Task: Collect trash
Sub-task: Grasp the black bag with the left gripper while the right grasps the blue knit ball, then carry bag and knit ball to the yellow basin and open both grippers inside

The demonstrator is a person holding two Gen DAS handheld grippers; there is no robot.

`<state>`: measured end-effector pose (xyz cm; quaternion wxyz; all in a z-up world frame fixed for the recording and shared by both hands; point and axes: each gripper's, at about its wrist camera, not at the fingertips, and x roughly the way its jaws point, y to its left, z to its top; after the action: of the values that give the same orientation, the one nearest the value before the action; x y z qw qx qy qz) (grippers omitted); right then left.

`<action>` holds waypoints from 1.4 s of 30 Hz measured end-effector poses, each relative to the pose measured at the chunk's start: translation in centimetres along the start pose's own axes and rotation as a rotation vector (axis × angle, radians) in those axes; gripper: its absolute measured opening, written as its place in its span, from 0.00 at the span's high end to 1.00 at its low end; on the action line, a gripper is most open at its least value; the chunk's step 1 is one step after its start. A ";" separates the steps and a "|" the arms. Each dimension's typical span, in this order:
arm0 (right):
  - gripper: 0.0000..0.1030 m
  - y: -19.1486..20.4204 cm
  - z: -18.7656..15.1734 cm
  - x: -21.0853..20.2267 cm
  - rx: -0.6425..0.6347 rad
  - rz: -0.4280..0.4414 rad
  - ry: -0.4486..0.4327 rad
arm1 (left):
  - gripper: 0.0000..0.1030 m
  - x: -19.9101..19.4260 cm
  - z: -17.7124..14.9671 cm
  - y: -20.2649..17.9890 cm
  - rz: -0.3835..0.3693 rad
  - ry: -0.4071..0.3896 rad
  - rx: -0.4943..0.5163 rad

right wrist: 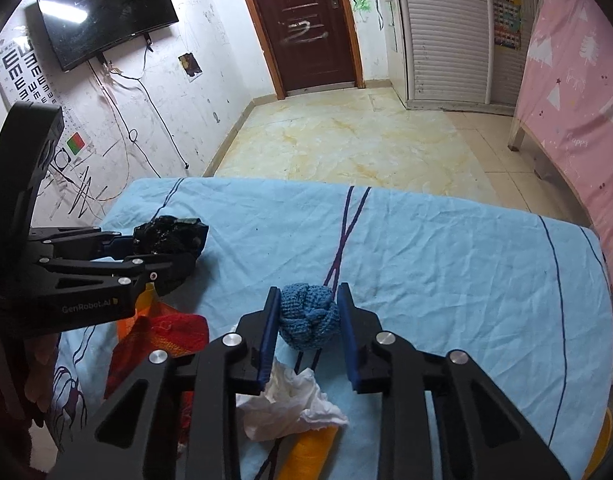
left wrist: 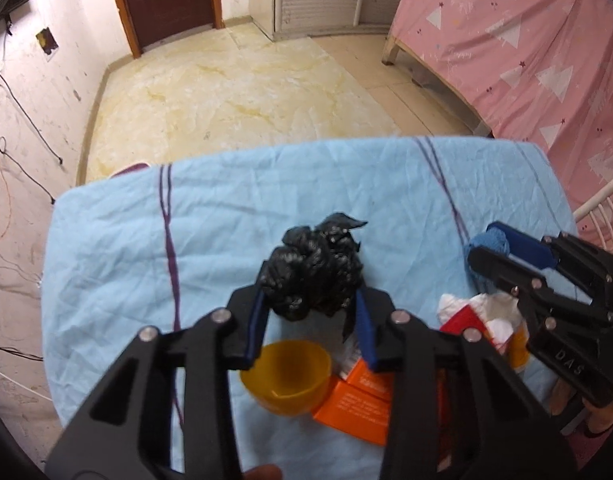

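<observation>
Wall television, brown door, pink bedsheet

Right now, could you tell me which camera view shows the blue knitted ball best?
The right wrist view: the blue knitted ball sits centred between the right gripper fingers, its weave clear, pads pressing its sides. The left wrist view shows only a sliver of it near the right edge, mostly hidden behind that gripper.

A light blue sheet is covering the bench. Lying on it near the front edge are a yellow bowl, orange boxes and crumpled white tissue.
</observation>
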<state>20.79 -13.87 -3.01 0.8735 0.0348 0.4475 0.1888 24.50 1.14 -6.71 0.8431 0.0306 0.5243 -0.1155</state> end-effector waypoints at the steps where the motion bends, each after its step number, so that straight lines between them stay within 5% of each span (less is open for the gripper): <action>1: 0.79 -0.1 0.0 -0.3 0.005 0.006 -0.006 | 0.66 -0.6 0.2 -0.2 0.004 -0.015 0.001; 24: 0.79 -7.6 -3.0 -9.9 0.125 -0.009 -0.167 | 0.66 -4.8 1.0 -9.6 -0.013 -0.103 0.122; 42: 0.79 -15.9 -9.5 -17.1 0.275 -0.094 -0.251 | 0.66 -5.1 -0.6 -22.0 -0.101 -0.104 0.295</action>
<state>8.95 -35.84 0.81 0.9172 0.1563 0.3577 0.0792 16.81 -19.31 -0.95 0.8486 0.1215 0.4581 -0.2349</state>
